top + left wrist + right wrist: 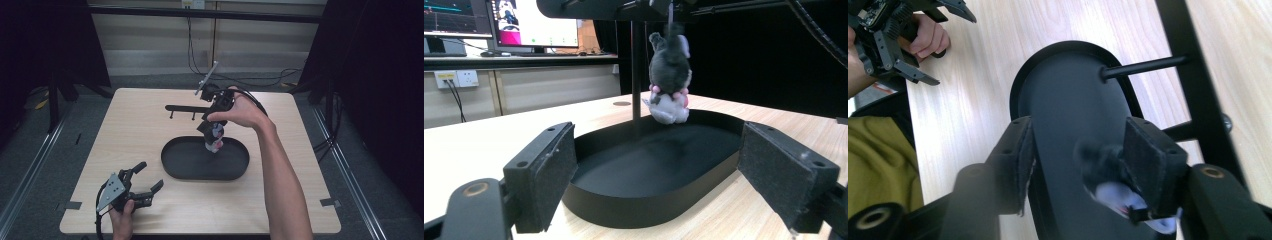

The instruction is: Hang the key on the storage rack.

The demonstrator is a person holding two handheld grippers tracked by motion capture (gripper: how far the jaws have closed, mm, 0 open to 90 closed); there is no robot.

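Plush (669, 75): dark grey body, white and pink bits, over black oval tray (172, 167) near its 1 o'clock rim. Right claw (214, 136) half open, plush against one pad (1148, 165), gap to the other. Left claw (148, 181) wide, nothing in it, at tray's 8 o'clock.

No text, label or number is legible anywhere, including on the distant monitors (499, 20).

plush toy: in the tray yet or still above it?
Above it. The plush toy hangs over the tray, between the open right claw pads.
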